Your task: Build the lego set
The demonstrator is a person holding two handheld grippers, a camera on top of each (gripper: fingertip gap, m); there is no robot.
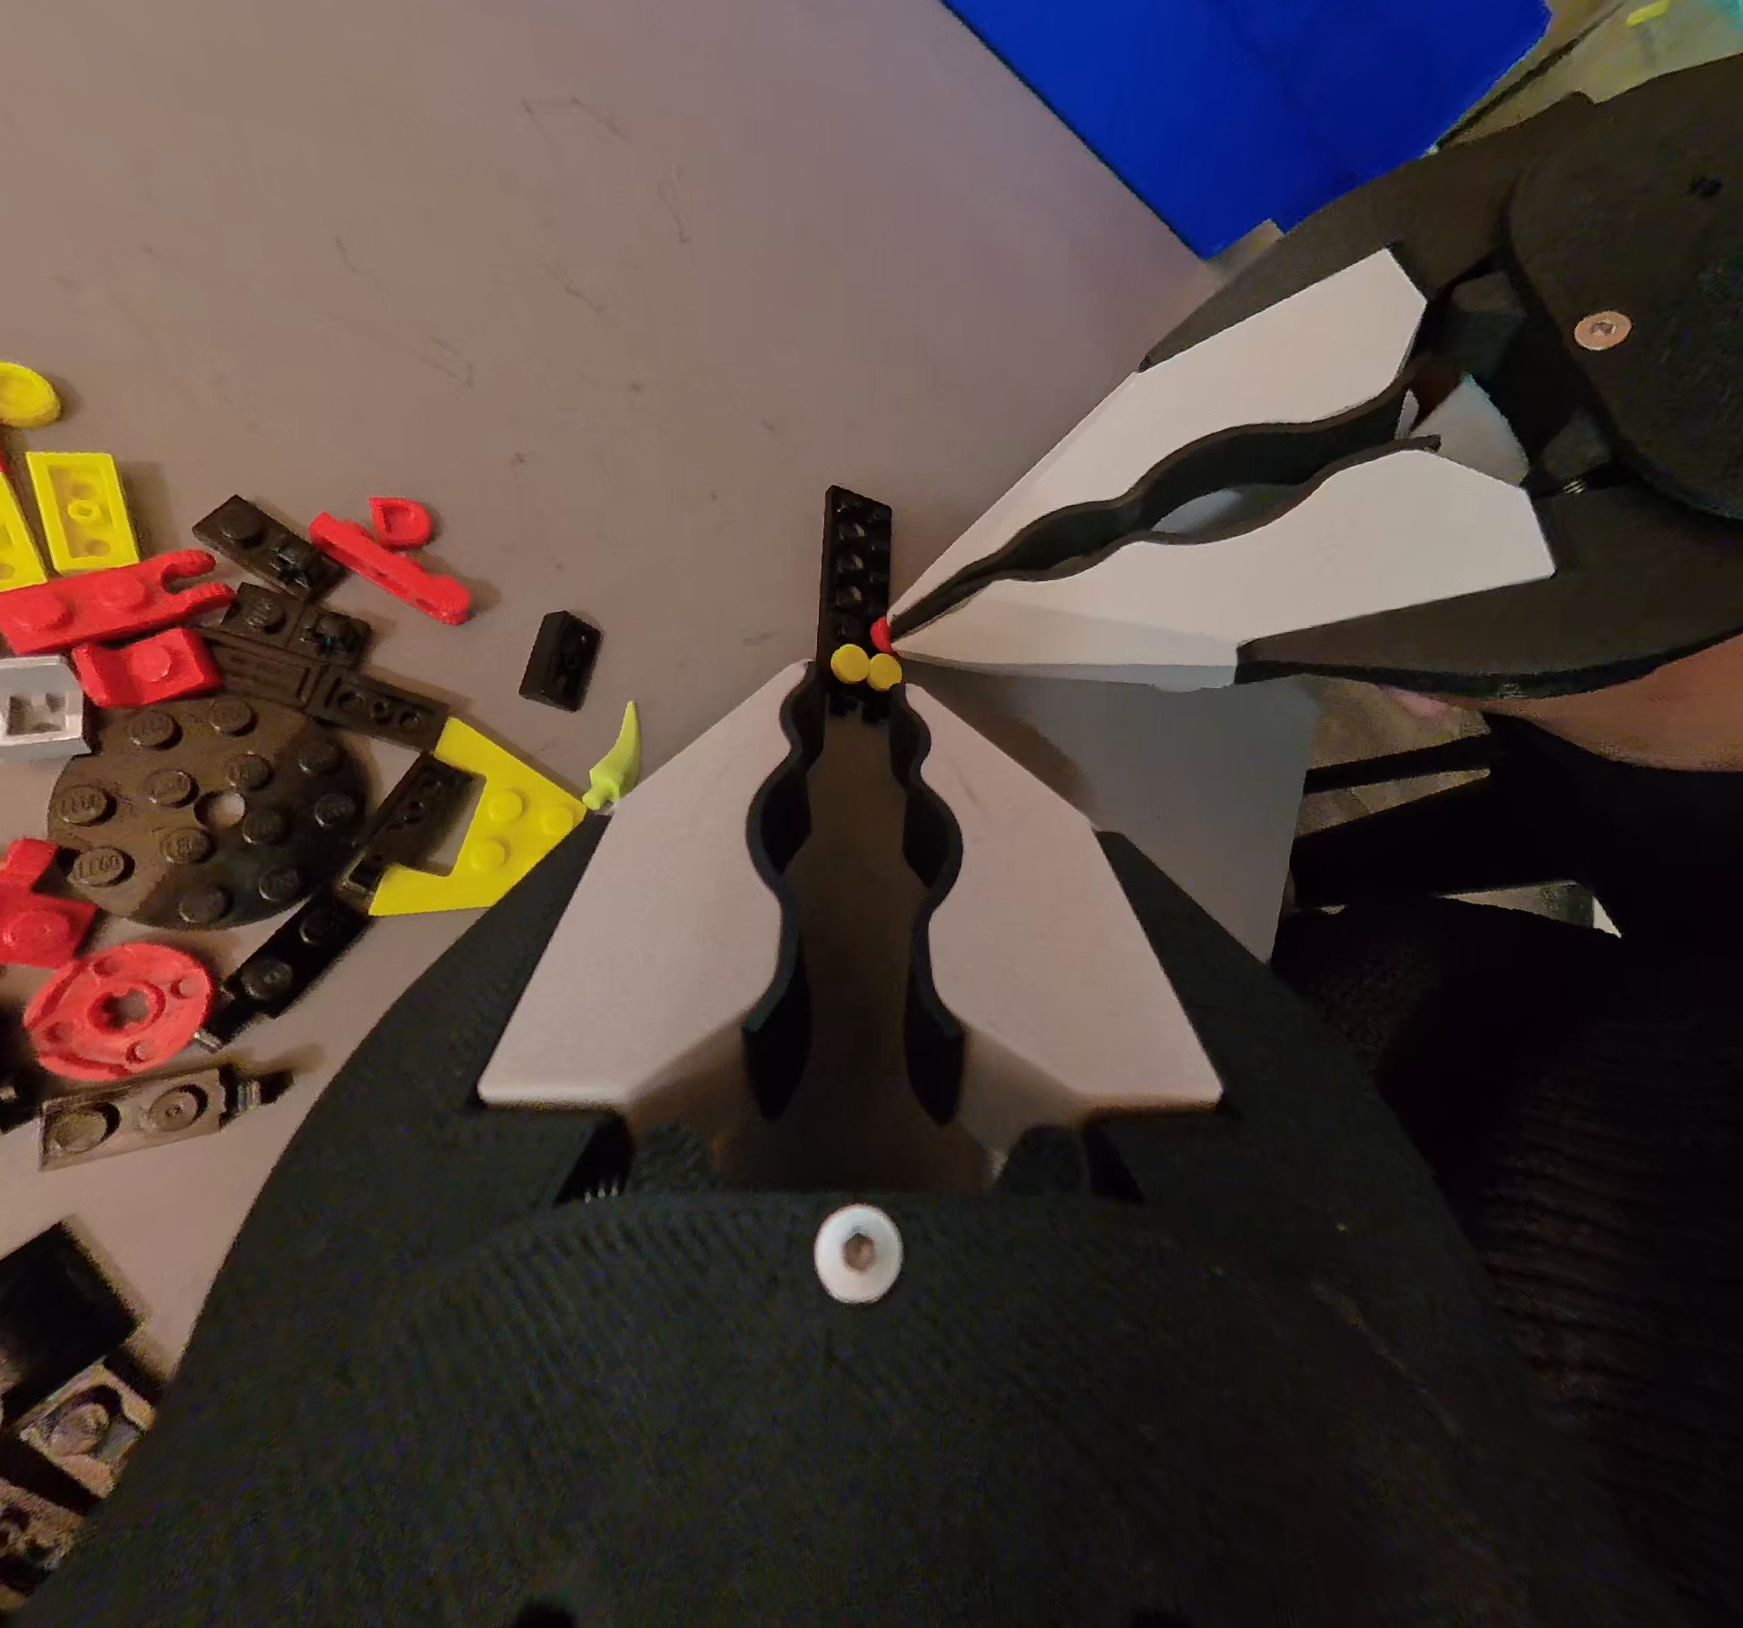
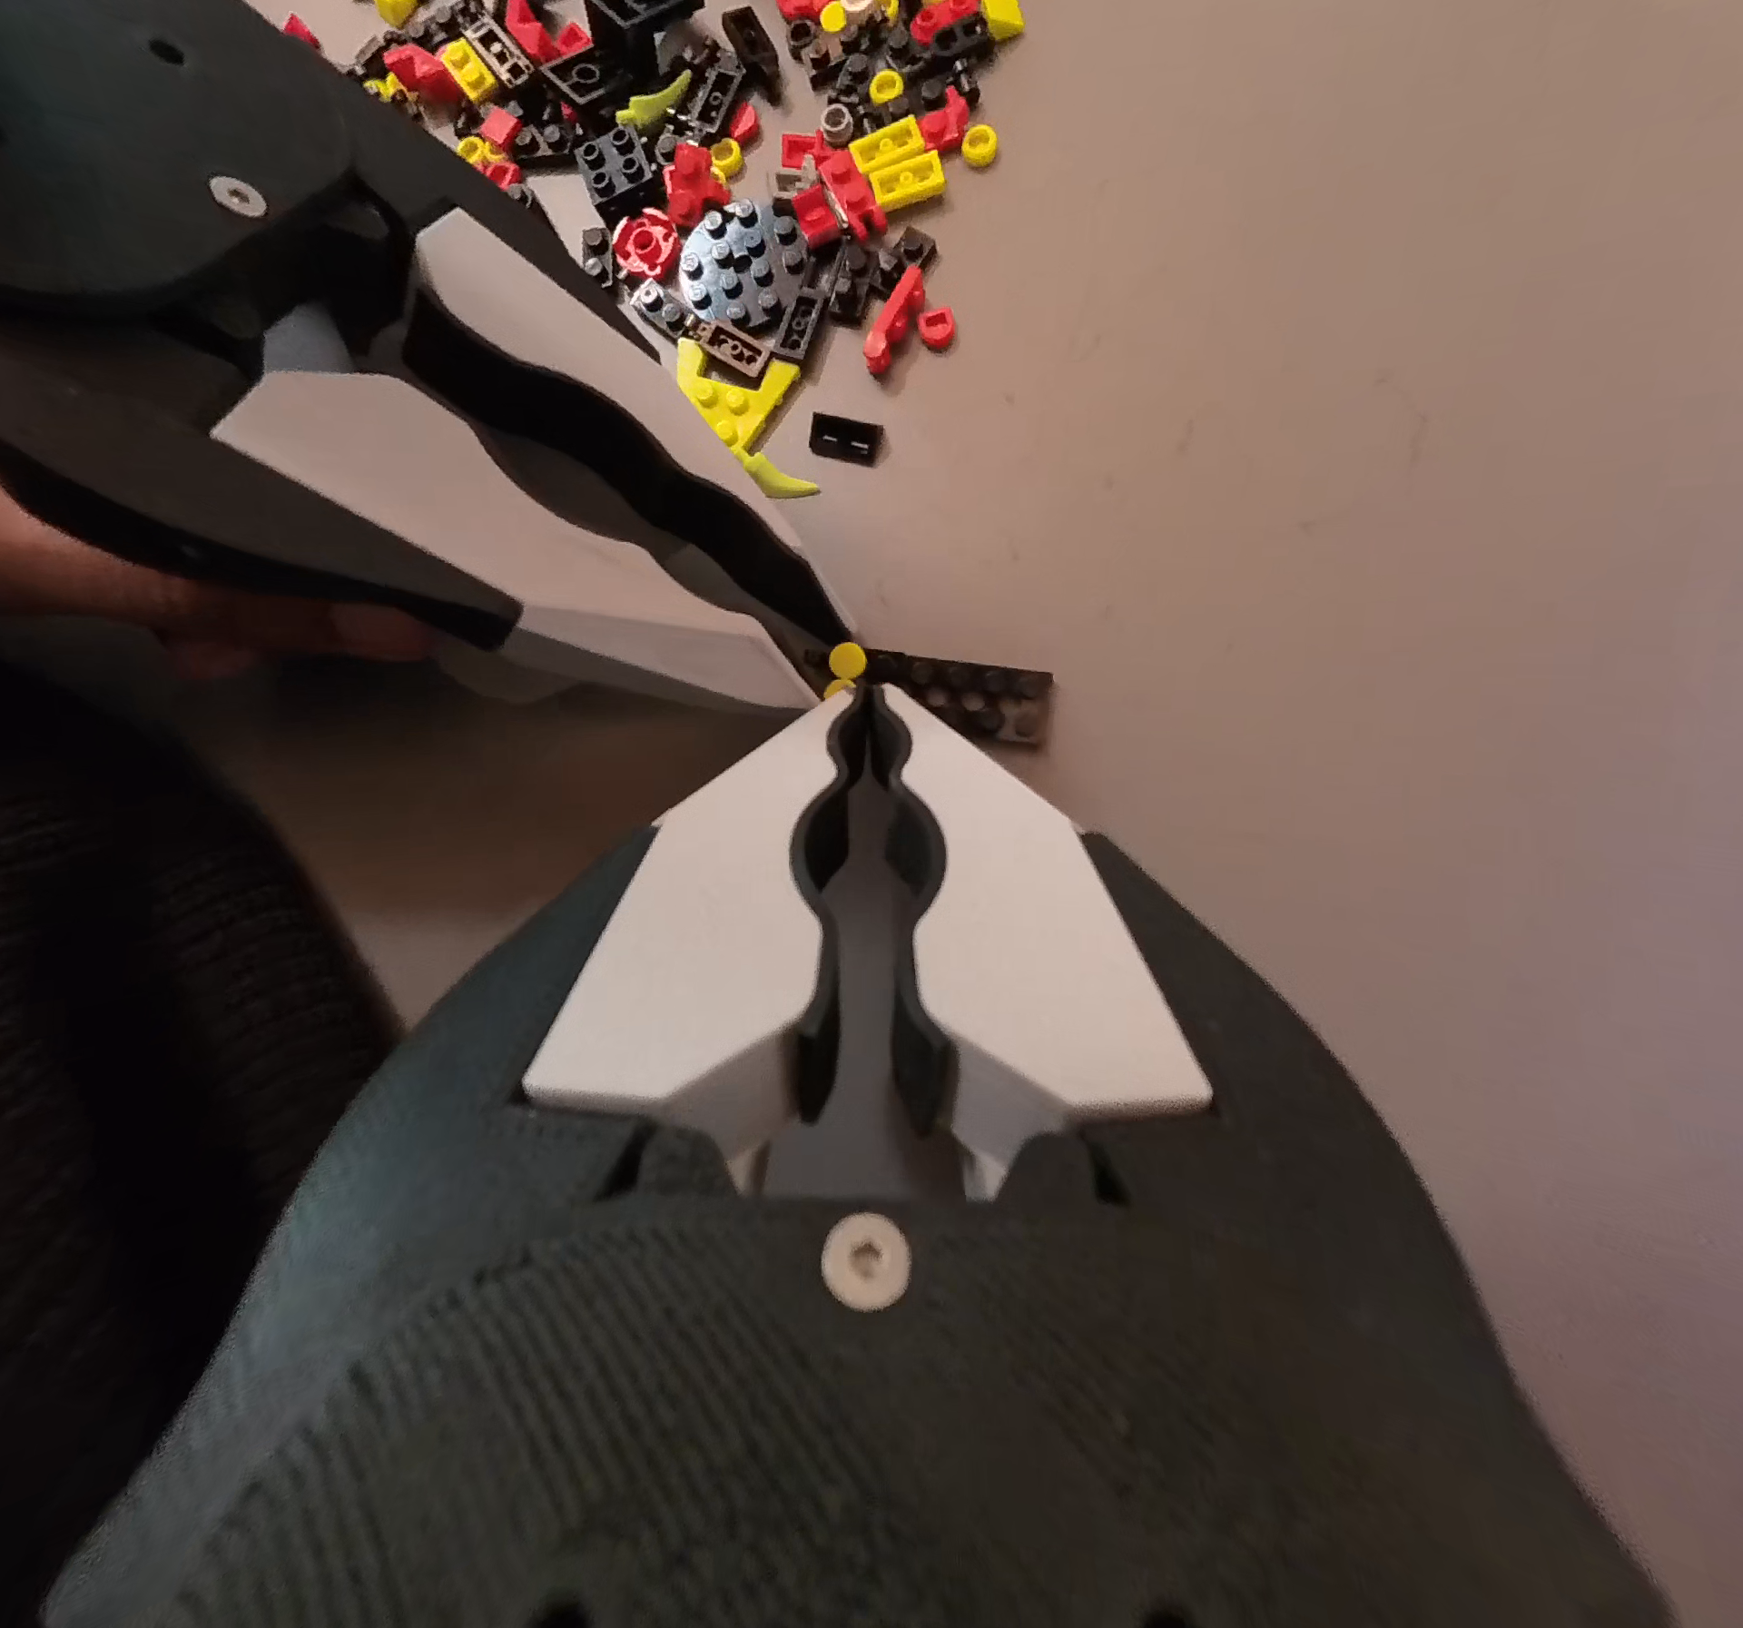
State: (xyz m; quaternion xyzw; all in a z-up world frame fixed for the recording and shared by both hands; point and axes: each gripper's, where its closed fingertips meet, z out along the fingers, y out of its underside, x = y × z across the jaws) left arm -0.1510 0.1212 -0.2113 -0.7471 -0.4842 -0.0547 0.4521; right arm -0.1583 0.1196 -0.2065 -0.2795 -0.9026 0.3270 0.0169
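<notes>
Long black studded plate (image 1: 856,566), narrow and rectangular, two rows of round studs, held above the table (image 1: 472,215) at its near end. Two small round yellow studs (image 1: 866,666) seated side by side on that near end; glossy moulded plastic throughout. Left gripper (image 1: 856,687): pale grey wedge-shaped fingers (image 1: 660,903) with wavy black inner edges on a ribbed black printed body with a pale bolt head; tips clamped on the plate's near end. Right gripper (image 2: 863,703): same build, tips pressed nearly together on a small red piece (image 1: 881,635) set against the plate's edge just beside the yellow studs; red piece hidden in the right wrist view, shape too small to tell. Both sets of tips meeting at almost a right angle over the same end of the plate.

Loose pile of bricks (image 2: 717,120) well apart on the table: red, yellow and black plates, slopes and clips. Among them a round black studded disc (image 1: 203,814) with a centre hole, maker's lettering embossed on its studs; a round red disc (image 1: 118,1007); a yellow wedge plate (image 1: 495,819) with a cut-out; a lime-green curved claw (image 1: 618,757); a small black tile (image 1: 559,660) lying alone. Table matte grey-beige, faintly scuffed. Smooth bright blue bin (image 1: 1226,36) at the table's far edge.
</notes>
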